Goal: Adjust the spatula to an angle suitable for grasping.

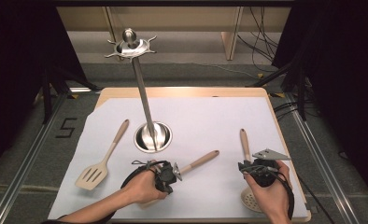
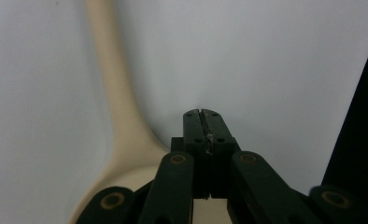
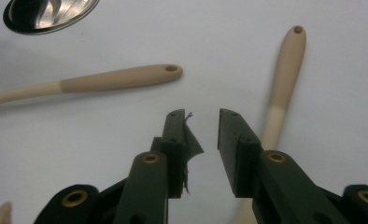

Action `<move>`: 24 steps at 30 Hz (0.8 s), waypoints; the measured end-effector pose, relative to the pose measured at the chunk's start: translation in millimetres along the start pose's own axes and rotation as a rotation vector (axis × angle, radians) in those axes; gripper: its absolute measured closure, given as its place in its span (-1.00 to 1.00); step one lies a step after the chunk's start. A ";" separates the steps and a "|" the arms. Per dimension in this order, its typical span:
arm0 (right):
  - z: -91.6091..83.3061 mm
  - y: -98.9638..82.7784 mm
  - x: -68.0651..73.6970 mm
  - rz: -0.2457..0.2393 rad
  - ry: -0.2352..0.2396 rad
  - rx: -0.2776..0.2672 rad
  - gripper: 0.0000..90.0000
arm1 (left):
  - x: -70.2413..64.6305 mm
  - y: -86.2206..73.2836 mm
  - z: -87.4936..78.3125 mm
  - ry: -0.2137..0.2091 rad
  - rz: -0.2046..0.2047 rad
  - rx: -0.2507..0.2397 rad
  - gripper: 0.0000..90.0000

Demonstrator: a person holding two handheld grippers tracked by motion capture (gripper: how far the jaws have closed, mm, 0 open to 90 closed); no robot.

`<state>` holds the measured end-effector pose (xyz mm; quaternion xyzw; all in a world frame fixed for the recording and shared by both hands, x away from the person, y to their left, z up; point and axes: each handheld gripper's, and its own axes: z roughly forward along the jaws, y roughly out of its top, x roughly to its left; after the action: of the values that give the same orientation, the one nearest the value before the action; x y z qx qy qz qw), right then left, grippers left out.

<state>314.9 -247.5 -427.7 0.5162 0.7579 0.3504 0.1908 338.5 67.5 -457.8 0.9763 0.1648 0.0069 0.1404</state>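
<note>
Beige utensils all lie on the counter [image 1: 210,116], rack [image 1: 131,46] bare; my left hand-held gripper [image 2: 204,114] is pressed together empty beside the spoon [image 2: 121,116], my right hand-held gripper [image 3: 204,116] spread.

— Was there anything to read in the high view?

— Just 1 mark: a large dark "5" [image 1: 68,127] on the grey floor [image 1: 28,154], at the left of the frame, just beside the left edge of the table [image 1: 182,91].

— Was it printed on a label?

— It looked like strips of tape laid straight on the floor, in blocky strokes.

— And the utensils or the steel stand?

— They carried no brand, number or sign that could be read.

— The 2 gripper views?

— They held no lettering; the white sheet [image 3: 210,56] under the jaws was blank.
</note>
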 end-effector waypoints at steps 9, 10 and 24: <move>1.4 1.8 3.5 0.012 0.009 0.013 0.58 | 11.3 17.6 -18.7 0.102 -0.043 -0.094 0.33; 1.6 1.7 3.3 0.013 0.007 0.014 0.57 | 14.4 20.7 -17.2 0.114 -0.032 -0.081 0.28; -0.3 0.0 2.4 0.038 0.002 0.028 0.56 | 28.0 41.1 12.7 0.072 -0.114 0.005 0.35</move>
<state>313.8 -245.3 -427.3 0.5329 0.7529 0.3438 0.1759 378.9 35.9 -459.5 0.9647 0.2252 0.0335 0.1321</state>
